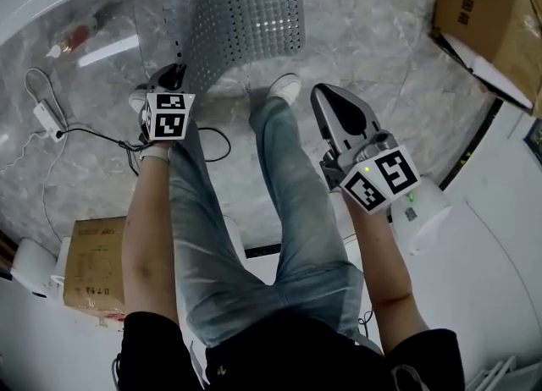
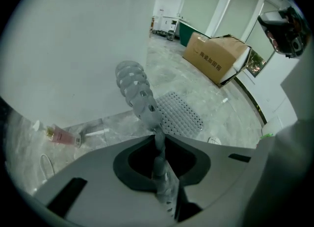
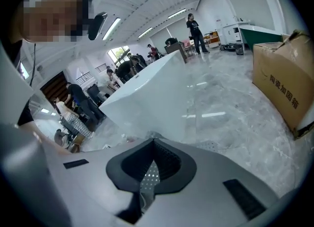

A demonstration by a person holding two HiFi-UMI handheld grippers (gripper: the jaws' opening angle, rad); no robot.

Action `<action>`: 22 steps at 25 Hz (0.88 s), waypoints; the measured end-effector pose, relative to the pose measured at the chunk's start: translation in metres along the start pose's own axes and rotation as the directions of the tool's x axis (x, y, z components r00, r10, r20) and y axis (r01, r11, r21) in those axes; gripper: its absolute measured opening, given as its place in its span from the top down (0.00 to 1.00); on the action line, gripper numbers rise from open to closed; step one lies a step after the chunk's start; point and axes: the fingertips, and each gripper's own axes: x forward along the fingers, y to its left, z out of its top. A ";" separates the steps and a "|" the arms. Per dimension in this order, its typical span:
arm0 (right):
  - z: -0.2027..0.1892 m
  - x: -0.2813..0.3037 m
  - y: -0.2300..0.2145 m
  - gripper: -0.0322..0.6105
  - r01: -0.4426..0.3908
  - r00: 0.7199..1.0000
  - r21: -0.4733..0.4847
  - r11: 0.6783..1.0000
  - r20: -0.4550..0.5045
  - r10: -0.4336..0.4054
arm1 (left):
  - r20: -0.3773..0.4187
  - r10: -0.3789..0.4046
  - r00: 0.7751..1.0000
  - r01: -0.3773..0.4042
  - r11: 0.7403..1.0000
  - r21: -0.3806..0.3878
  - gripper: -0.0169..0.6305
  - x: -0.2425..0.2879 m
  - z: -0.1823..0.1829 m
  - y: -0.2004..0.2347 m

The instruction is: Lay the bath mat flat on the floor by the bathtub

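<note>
Left gripper (image 1: 175, 70) fingers clamp the bath mat (image 1: 246, 21) edge (translucent, perforated); right gripper (image 1: 320, 93) fingers pressed together.

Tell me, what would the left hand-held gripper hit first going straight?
Probably the bath mat clamped in the left hand-held gripper, curling up just ahead; then the floor by the bathtub.

The right gripper (image 3: 153, 145) has its dark fingers (image 3: 172, 162) closed on a thin strip of pale, perforated plastic bath mat (image 3: 147, 183). Beyond the fingertips stands a white bathtub (image 3: 147, 98) on a grey marble floor (image 3: 230, 118). A brown cardboard box (image 3: 284, 91) sits off to their right.
</note>
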 end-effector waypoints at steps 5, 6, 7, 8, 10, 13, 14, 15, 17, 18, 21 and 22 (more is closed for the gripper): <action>-0.008 0.022 0.016 0.91 0.001 1.000 -0.006 1.000 -0.012 -0.001 | 0.002 0.034 0.999 -0.033 0.999 -0.040 0.88 -0.001 -0.011 0.055; -0.011 0.025 0.020 0.91 0.006 1.000 -0.003 1.000 -0.013 -0.006 | 0.003 0.034 0.999 -0.034 0.999 -0.036 0.88 0.001 -0.014 0.065; -0.014 0.028 0.023 0.91 0.012 1.000 0.001 1.000 -0.015 -0.012 | -0.002 0.032 0.999 -0.032 0.999 -0.030 0.88 0.002 -0.018 0.073; -0.016 0.032 0.026 0.91 0.018 1.000 0.005 1.000 -0.017 -0.018 | -0.012 0.030 0.999 -0.030 0.999 -0.025 0.88 0.004 -0.021 0.082; -0.018 0.040 0.031 0.91 0.028 0.999 0.014 1.000 -0.016 -0.028 | -0.034 0.035 0.999 -0.036 0.999 -0.020 0.88 0.008 -0.029 0.102; -0.020 0.054 0.038 0.91 0.042 0.999 0.017 0.999 -0.011 -0.042 | -0.060 0.043 0.997 -0.043 0.999 -0.003 0.88 0.016 -0.035 0.137; -0.020 0.059 0.039 0.91 0.047 0.999 0.017 0.999 -0.010 -0.047 | -0.076 0.040 0.996 -0.040 0.999 -0.004 0.88 0.019 -0.039 0.146; -0.021 0.064 0.040 0.91 0.052 0.999 0.017 0.998 -0.008 -0.052 | -0.090 0.041 0.995 -0.042 0.999 -0.008 0.88 0.024 -0.046 0.155; -0.021 0.072 0.041 0.91 0.060 0.998 0.017 0.998 -0.002 -0.060 | -0.111 0.056 0.992 -0.059 0.998 -0.016 0.88 0.038 -0.061 0.175; -0.021 0.076 0.041 0.91 0.064 0.998 0.015 0.998 0.001 -0.064 | -0.120 0.062 0.991 -0.065 0.998 -0.015 0.88 0.044 -0.065 0.183; -0.021 0.086 0.038 0.91 0.075 0.997 0.003 0.997 0.007 -0.075 | -0.146 0.067 0.987 -0.069 0.998 -0.012 0.87 0.058 -0.070 0.201; -0.022 0.088 0.037 0.91 0.079 0.997 -0.001 0.997 0.010 -0.079 | -0.150 0.067 0.986 -0.070 0.997 -0.017 0.87 0.064 -0.073 0.204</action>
